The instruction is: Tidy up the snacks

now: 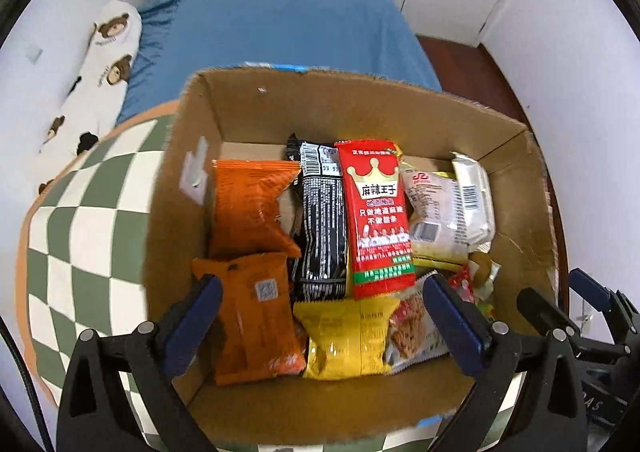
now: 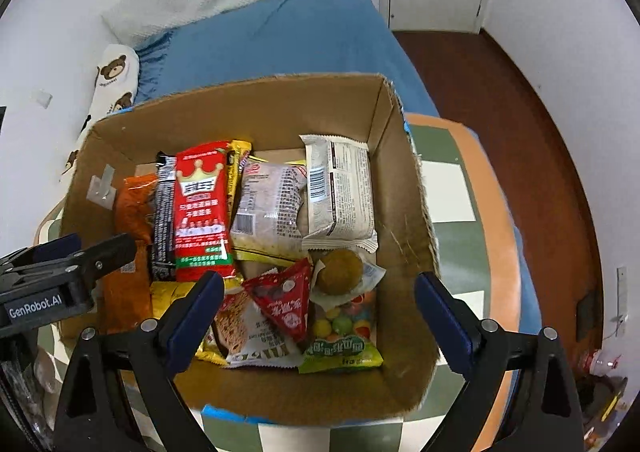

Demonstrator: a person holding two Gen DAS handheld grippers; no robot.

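An open cardboard box (image 1: 360, 108) holds several snack packets lying side by side. In the left wrist view I see two orange packets (image 1: 252, 204), a black one (image 1: 320, 220), a red crown-printed one (image 1: 380, 220) and a yellow one (image 1: 344, 336). My left gripper (image 1: 322, 292) hangs open over the box's near-left part with nothing between its fingers. In the right wrist view my right gripper (image 2: 318, 286) is open above a red triangular packet (image 2: 286, 300), a round brown snack (image 2: 340, 268) and a candy bag (image 2: 344, 332), touching none. A white wrapper (image 2: 340, 188) lies at the back right.
The box stands on a green-and-white checkered surface (image 1: 88, 232) with an orange rim. A blue bed (image 1: 280, 24) and a bear-print pillow (image 1: 108, 52) lie behind. Dark wooden floor (image 2: 500, 92) is to the right. The other gripper (image 2: 80, 252) reaches in from the left.
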